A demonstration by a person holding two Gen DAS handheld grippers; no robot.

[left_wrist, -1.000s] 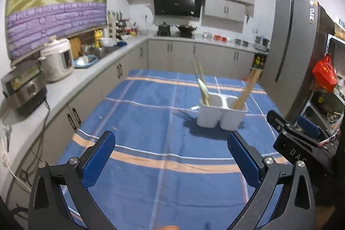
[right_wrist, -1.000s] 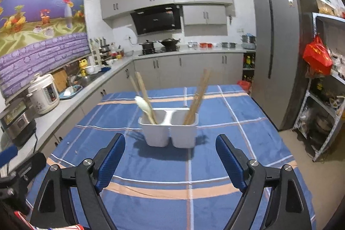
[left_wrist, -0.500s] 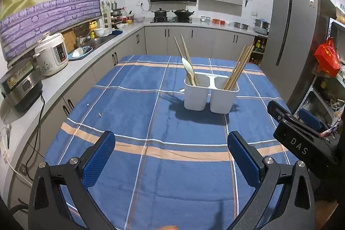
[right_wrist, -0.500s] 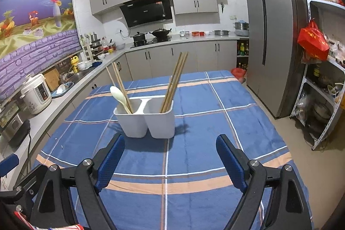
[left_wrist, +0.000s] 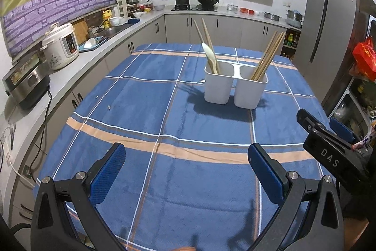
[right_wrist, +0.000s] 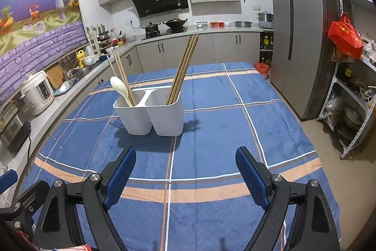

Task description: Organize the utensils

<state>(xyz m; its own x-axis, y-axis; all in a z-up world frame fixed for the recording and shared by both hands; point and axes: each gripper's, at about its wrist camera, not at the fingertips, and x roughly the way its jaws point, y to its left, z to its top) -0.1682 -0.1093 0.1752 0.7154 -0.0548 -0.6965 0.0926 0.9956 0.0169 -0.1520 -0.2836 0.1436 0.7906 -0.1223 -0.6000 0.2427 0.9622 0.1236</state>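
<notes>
A white two-compartment utensil holder (left_wrist: 235,88) (right_wrist: 150,114) stands on the blue plaid tablecloth. Its left compartment holds a pale spoon (left_wrist: 209,54) (right_wrist: 119,87) and two wooden chopsticks (left_wrist: 204,39) (right_wrist: 118,68). Several wooden chopsticks (left_wrist: 270,53) (right_wrist: 184,65) lean in the right compartment. My left gripper (left_wrist: 186,171) hangs open and empty over the near part of the table. My right gripper (right_wrist: 185,174) is open too, with nothing between its fingers, well short of the holder. The right gripper's body (left_wrist: 329,152) shows at the right edge of the left wrist view.
The table (right_wrist: 235,124) carries only the holder. A counter along the left bears a rice cooker (left_wrist: 62,46) (right_wrist: 37,92) and a dark appliance (left_wrist: 25,81). A grey fridge (right_wrist: 303,39) and a shelf with a red bag (right_wrist: 344,39) stand to the right.
Both grippers have swung and tilted, so the holder has shifted in both views: rightward in the left view, leftward and nearer in the right. Both stay open and empty.
</notes>
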